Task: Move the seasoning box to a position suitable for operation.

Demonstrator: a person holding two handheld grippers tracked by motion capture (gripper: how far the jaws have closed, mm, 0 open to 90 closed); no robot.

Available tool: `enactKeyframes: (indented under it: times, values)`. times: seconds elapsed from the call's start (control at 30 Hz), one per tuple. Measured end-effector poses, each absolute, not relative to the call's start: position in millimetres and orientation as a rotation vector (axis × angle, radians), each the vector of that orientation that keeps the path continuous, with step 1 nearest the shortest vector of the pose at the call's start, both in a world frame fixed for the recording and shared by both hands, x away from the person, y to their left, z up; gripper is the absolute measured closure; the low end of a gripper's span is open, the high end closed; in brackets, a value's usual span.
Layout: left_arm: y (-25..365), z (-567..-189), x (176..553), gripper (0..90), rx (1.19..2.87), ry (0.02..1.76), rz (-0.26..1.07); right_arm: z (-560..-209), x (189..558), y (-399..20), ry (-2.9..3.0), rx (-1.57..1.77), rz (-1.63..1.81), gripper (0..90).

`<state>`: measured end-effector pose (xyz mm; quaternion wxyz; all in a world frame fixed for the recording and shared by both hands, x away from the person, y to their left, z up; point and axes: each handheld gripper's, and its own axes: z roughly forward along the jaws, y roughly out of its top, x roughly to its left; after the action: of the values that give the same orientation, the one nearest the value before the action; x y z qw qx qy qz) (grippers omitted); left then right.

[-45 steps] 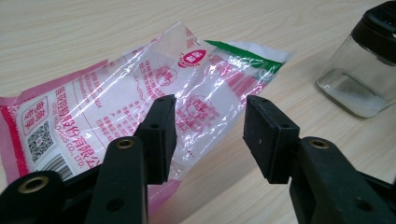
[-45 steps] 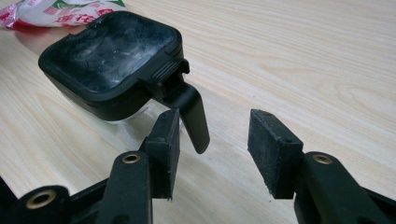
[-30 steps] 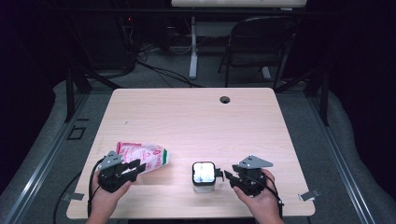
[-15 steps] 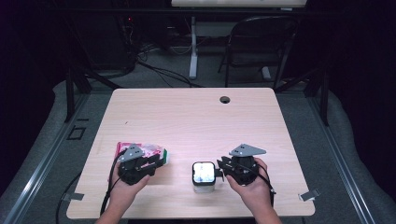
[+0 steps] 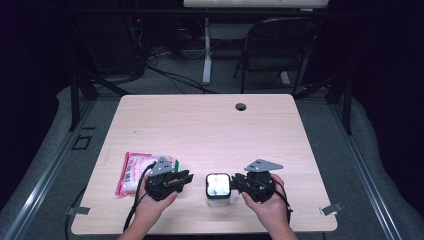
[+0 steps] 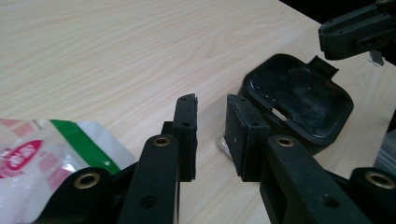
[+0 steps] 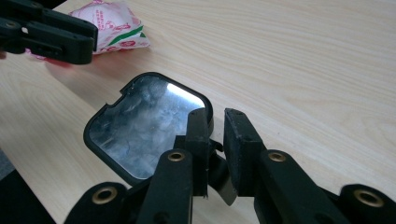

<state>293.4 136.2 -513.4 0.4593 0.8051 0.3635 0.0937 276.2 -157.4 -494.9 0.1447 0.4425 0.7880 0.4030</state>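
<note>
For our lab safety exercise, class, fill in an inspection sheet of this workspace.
Surface: wooden table, bare but for one cable hole.
Job's things: black-lidded box near the front edge; pink-and-white packet to its left.
Clutter: nothing seen.
Claws: left claw has just been closing, nothing between its jaws; right claw has just been closing at the box's edge, grip unclear.
Cables: black cable trails from the left claw.
Surroundings: folding chair, floor wires.

Lidded box (image 5: 218, 189) sits on bench (image 5: 210, 130) near its front edge, between the two grippers. Left gripper (image 5: 181, 179) just left of box, right gripper (image 5: 237, 183) just right. Sealed pouch (image 5: 134, 171) lies flat behind and left of left gripper. Cable hole (image 5: 241, 107) at far edge.
</note>
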Motion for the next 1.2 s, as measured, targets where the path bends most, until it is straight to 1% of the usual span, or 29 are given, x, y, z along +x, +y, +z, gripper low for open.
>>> enactKeyframes:
  times: [0.17,0.7,1.07,1.2]
  values:
    - [128,-521,289,75.7,2.022,0.863,0.212,-499,275,-158,2.288,1.299,1.180,80.9]
    - [114,-532,276,82.2,2.077,0.808,0.129,-503,274,-159,2.273,1.304,1.206,81.9]
    - [109,-536,272,89.7,2.101,0.791,0.104,-505,272,-159,2.254,1.288,1.220,81.9]
    - [108,-536,272,90.0,2.104,0.783,0.118,-505,272,-159,2.255,1.291,1.222,81.9]
